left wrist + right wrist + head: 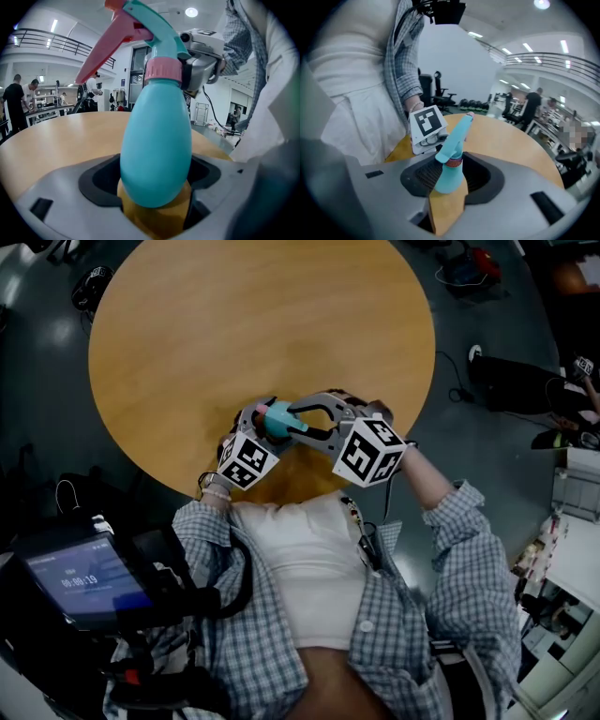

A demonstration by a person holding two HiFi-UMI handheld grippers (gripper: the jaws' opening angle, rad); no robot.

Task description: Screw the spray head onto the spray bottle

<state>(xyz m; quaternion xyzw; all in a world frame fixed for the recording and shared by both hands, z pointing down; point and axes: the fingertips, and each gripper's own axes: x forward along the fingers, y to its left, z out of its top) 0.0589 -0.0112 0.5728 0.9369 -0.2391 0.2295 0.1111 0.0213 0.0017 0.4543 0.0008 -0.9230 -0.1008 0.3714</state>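
**Task status.** The spray head (161,35) is seated on the neck of the spray bottle (157,140). Its pink collar (162,71) sits square on the neck with no gap showing beneath it. Mating of the two parts is judged done or nearly done. How far the thread has run home is not visible. What probably remains is a final tightening turn of the collar, followed by release.

**Position of the assembly.** The bottle is carried just above the table (234,324), at its near edge, directly in front of the person. In the left gripper view it stands roughly upright, head uppermost. The pink trigger (101,54) slants out over the table top.

**Holding side.** The left tongs (154,180) pinch the lower part of the bottle body, which fills the space between the jaws. This gripper serves as the fixture that keeps the bottle from turning.

**Turning side.** The right tongs (451,174) are set about the top of the assembly at collar height, one jaw on each side. The pads appear to bear on the collar, though contact on the far pad is not clear in the wide-angle picture. These tongs come in from the side opposite the left tongs, so both work close together on the same small bottle.
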